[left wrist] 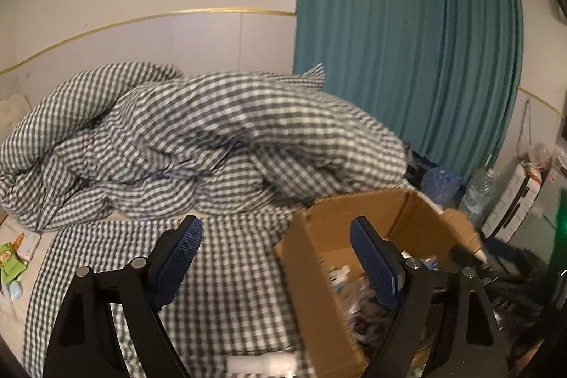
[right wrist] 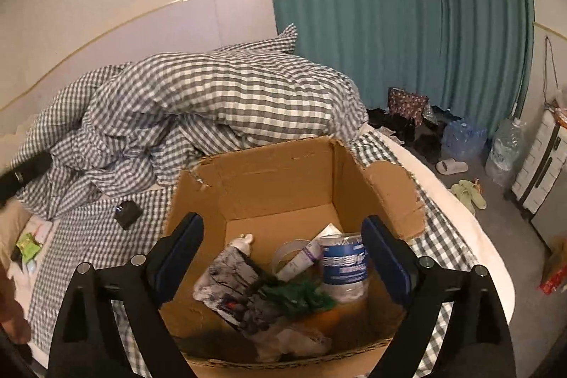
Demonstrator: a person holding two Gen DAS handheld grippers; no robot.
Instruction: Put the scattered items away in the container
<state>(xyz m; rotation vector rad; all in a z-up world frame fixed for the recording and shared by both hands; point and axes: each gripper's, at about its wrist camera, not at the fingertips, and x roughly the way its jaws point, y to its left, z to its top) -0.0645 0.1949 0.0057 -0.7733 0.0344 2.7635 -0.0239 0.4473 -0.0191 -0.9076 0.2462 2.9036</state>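
An open cardboard box (right wrist: 276,172) stands on the checked bed sheet and holds a blue-labelled water bottle (right wrist: 345,264), a white tube (right wrist: 301,259), a tape roll (right wrist: 283,254), a printed packet (right wrist: 234,286) and something green (right wrist: 301,298). My right gripper (right wrist: 283,225) hangs over the box, open, its pads touching nothing. My left gripper (left wrist: 276,229) is open and empty above the sheet at the box's (left wrist: 319,271) left wall. A white object (left wrist: 262,364) lies on the sheet just below it. A green packet (left wrist: 10,263) and a white carton (left wrist: 30,243) lie at the far left.
A bunched checked duvet (right wrist: 212,94) fills the bed behind the box. A small black object (right wrist: 127,214) sits on the sheet left of the box. Beyond the bed's right edge are a teal curtain (right wrist: 389,23), slippers (right wrist: 467,192), water bottles (right wrist: 503,147) and a white suitcase (right wrist: 538,172).
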